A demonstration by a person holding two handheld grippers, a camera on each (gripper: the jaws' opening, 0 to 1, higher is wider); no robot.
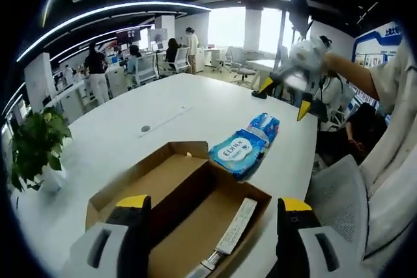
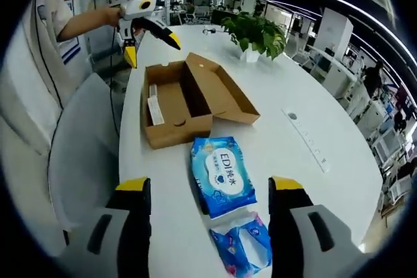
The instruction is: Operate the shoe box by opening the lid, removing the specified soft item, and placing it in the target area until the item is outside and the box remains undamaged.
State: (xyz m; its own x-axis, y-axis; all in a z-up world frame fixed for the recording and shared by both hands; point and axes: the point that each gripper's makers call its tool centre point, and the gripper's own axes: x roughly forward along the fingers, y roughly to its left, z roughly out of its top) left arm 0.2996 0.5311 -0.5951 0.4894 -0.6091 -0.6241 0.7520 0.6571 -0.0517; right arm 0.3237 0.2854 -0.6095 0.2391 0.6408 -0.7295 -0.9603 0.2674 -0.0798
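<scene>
The brown cardboard shoe box [image 1: 171,180] lies open on the white table [image 1: 195,96], its lid [image 2: 221,92] folded back flat beside it. A white paper strip [image 2: 155,109] lies inside the box [image 2: 171,99]. A blue pack of wet wipes [image 2: 221,174] rests on the table just outside the box, also seen from the other side as the wipes pack [image 1: 238,151]. A smaller blue soft pack [image 2: 244,247] lies beyond it. My left gripper [image 1: 214,203] is open above the box's near end. My right gripper [image 2: 210,184] is open over the wipes pack, holding nothing.
A potted plant [image 2: 257,34] stands on the table past the box. A grey chair [image 2: 85,154] sits against the table edge beside the person's sleeve. A long cable slot [image 2: 306,131] runs along the table top. Office desks and people [image 1: 98,69] fill the background.
</scene>
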